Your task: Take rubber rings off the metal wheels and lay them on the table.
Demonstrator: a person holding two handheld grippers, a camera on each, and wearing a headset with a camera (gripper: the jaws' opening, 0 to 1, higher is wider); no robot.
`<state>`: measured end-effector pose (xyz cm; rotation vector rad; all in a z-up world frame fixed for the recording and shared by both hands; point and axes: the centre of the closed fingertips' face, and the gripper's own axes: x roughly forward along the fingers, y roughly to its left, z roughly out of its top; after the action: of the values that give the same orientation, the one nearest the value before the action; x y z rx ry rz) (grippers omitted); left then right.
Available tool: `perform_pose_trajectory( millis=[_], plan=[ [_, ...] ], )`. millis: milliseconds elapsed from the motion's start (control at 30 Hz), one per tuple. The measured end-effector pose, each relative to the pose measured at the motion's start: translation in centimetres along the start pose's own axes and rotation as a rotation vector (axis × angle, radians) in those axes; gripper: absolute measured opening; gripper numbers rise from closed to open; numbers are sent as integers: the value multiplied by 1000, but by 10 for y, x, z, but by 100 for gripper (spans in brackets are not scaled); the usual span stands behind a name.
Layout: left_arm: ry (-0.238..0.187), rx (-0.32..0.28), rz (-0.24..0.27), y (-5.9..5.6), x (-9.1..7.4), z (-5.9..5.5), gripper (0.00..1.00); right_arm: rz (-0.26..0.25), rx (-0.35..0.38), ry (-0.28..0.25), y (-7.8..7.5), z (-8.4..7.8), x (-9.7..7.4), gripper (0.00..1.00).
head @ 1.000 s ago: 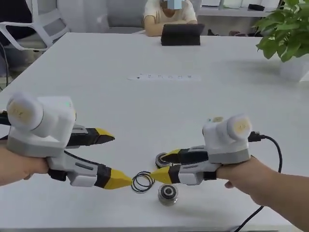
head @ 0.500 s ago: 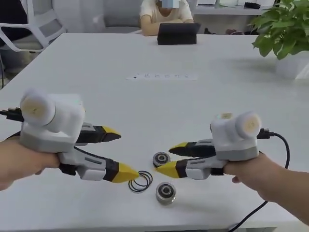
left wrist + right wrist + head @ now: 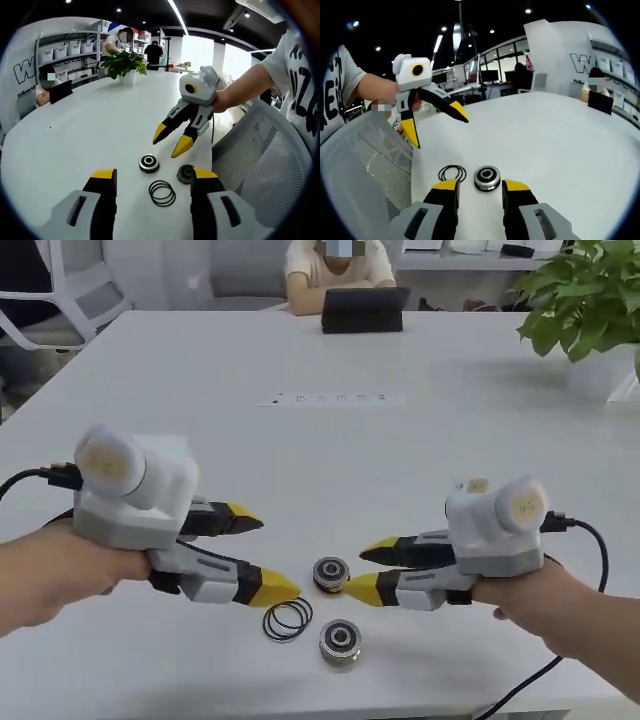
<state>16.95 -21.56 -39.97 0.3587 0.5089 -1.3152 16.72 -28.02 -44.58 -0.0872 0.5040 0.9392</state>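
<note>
**Q:** What lies on the white table point(image 3: 420, 470)?

**A:** Two round metal wheels point(image 3: 331, 573), one between the gripper tips and the second wheel point(image 3: 340, 638) nearer. Just left lie thin black rubber rings point(image 3: 287, 619), overlapping, so I cannot count them.

**Q:** And the grippers?

**A:** The left gripper point(image 3: 277, 555) and right gripper point(image 3: 357, 570) are both spread apart and empty.

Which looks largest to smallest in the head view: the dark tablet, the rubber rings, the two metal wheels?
1. dark tablet, though it is farthest from the camera.
2. rubber rings.
3. nearer metal wheel and farther metal wheel: they look alike, so unranked.
</note>
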Motion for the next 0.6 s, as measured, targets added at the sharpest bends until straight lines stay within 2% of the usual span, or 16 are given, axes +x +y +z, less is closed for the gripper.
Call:
perform_pose_trajectory(
  millis=[167,600],
  plan=[
    [11,1,-5,2,8,-2,54,-9,10,18,-4,-7,1,32],
    [30,-5,-15,4,26,-10,50,-4,24,22,-8,-16,8,26]
  ],
)
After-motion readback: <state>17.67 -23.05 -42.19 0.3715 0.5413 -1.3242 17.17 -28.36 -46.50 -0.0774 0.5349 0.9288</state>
